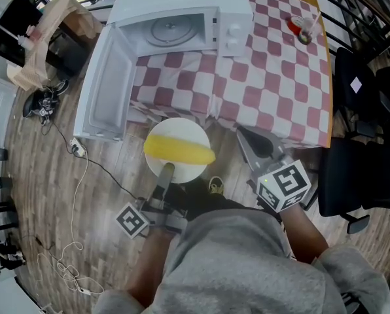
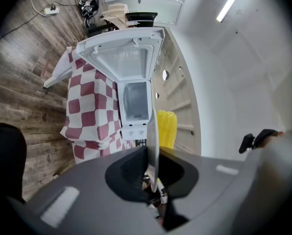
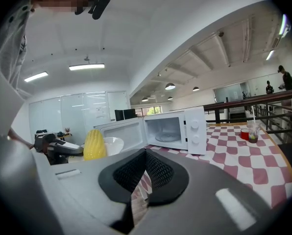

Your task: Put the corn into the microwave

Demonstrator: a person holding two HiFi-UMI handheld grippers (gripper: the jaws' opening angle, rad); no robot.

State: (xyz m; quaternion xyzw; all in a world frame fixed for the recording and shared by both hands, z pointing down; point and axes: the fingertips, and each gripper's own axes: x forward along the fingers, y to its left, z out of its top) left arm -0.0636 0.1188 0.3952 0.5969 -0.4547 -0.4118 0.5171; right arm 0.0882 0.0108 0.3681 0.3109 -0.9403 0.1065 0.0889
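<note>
The corn (image 1: pixel 180 150) is carried on a plate (image 1: pixel 177 125) gripped at its rim by the left tool (image 1: pixel 167 170), in front of the open microwave (image 1: pixel 175 28), with its long axis across the opening. The right tool (image 1: pixel 252 141) is closed on nothing, farther from the microwave's opening.

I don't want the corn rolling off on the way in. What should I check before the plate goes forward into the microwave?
1. The microwave has its door open: ok, swung wide.
2. Its cavity is free: ok, only the turntable shows inside.
3. The left gripper has a grip: ok, shut on the rim of the plate.
4. The corn is seated: ok, it lies across the plate.
5. The plate is level: cannot tell.
6. The right gripper is free: ok, shut on nothing.
</note>
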